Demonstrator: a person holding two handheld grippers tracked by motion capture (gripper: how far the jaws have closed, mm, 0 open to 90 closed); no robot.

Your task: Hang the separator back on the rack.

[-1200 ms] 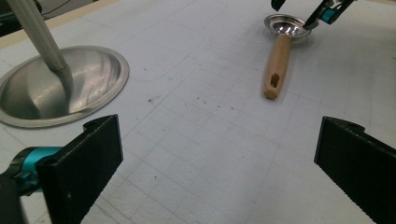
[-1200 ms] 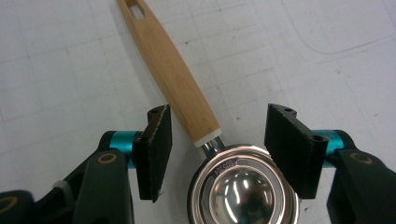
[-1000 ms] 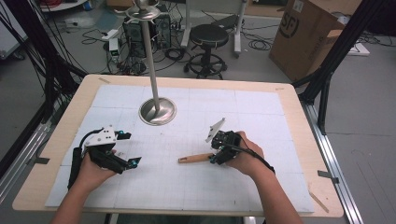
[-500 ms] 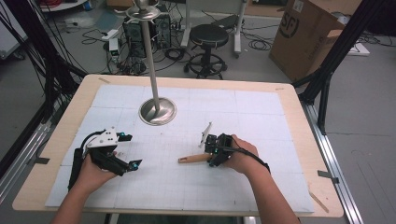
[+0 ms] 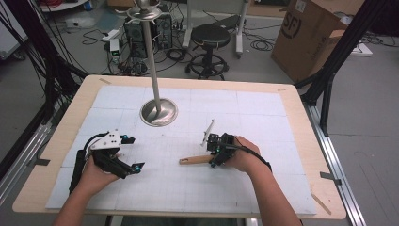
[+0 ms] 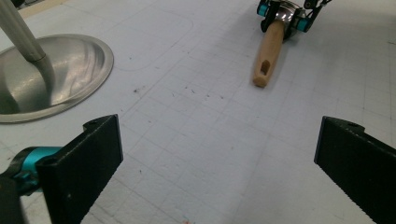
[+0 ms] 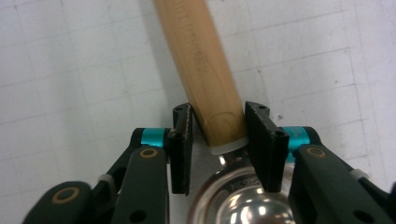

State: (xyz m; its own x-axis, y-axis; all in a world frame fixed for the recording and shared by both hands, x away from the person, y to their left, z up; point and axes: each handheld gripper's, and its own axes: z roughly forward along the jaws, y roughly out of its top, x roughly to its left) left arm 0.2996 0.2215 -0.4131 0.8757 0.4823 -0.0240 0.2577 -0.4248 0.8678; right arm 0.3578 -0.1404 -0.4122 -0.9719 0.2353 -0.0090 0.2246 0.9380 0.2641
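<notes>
- Left tool [image 5: 123, 157] rested low on the white worktop [image 5: 263, 117], held in the left hand [image 5: 96, 172], jaws spread wide apart with nothing between them
- Stood beyond it, toward the far side: a metal stand [image 5: 158, 112] with a round dished base and an upright pole
- Lay between the two tools, flat on the worktop: wooden handle [image 5: 195, 160] of a ladle [image 7: 219, 93], free end pointing toward the left tool, well apart from it
- Right tool [image 5: 217, 151] closed on the ladle where wood met the shiny metal neck, one jaw pressed to each side
- Gripped from behind by the right hand [image 5: 244, 155], near the worktop's middle
</notes>
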